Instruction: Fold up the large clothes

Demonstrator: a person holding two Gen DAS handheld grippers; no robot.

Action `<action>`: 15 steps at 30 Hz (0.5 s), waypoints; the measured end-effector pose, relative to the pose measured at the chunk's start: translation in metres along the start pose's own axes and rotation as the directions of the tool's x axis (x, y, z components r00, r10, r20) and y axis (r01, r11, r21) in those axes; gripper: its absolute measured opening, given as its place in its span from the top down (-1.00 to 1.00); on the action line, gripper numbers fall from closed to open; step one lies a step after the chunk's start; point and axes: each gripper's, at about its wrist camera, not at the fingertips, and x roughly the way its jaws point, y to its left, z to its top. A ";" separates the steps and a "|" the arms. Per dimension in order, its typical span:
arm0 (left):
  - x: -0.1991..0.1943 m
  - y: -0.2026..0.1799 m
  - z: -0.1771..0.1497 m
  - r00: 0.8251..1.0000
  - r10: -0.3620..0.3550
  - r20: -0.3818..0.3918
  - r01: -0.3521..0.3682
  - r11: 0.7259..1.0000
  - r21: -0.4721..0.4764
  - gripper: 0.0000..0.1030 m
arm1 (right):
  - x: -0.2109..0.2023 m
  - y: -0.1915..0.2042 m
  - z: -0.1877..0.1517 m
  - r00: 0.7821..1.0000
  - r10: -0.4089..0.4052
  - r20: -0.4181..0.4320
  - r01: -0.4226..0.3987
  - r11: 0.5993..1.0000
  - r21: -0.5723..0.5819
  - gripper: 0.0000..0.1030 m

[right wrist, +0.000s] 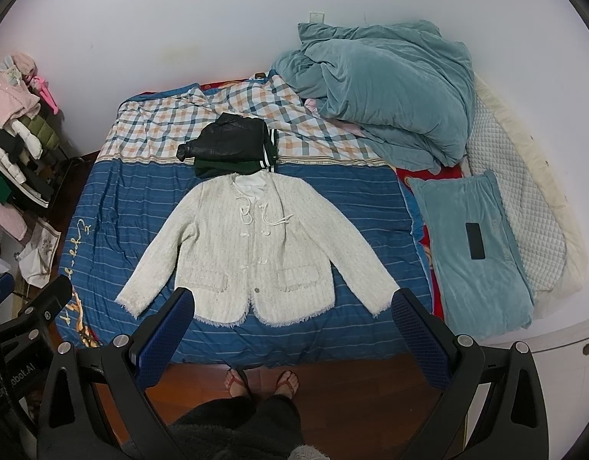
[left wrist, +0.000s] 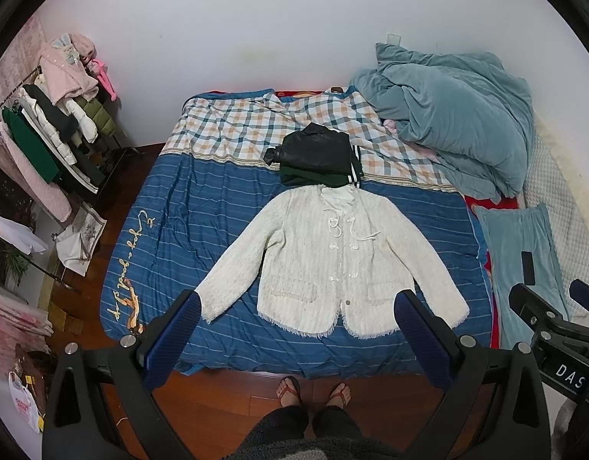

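The white jacket (left wrist: 325, 260) is laid out flat, front up, on the blue striped part of the bed (left wrist: 171, 207), with its hem toward the foot edge where the person is standing. Both sleeves are spread out diagonally toward the two bottom corners, and the front is closed with its little toggle ties showing. So it's spread and smoothed, but as far as I can tell not a single fold has gone in yet.

Right behind the collar sits a stack of dark clothes (left wrist: 317, 159), a black leathery one on top of a green one, looking already folded. I'd guess those are finished pieces, and this jacket is the one in hand.

The left gripper (left wrist: 296, 312) hangs above the foot edge with its fingers spread wide and nothing between them. Same for the right gripper (right wrist: 292, 308), wide and empty, hovering just short of the hem. Neither is touching the fabric.

What's left, I reckon: sleeves in across the body, then the body folded over, then onto the stack. There's a rumpled teal duvet (right wrist: 386, 92) at the far right corner, well out of the way.
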 end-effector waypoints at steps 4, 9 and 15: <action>0.001 -0.002 0.002 1.000 -0.003 -0.002 0.003 1.000 0.001 -1.00 | 0.000 0.000 0.002 1.000 0.001 0.001 -0.001 1.000 0.000 -1.00; 0.002 -0.004 0.004 1.000 -0.005 0.000 0.005 1.000 0.004 -1.00 | 0.000 0.000 0.002 1.000 0.001 -0.002 -0.001 1.000 0.001 -1.00; 0.007 -0.003 0.012 1.000 -0.017 0.002 0.017 1.000 0.012 -1.00 | 0.001 -0.001 0.000 1.000 0.001 0.001 -0.001 1.000 0.006 -1.00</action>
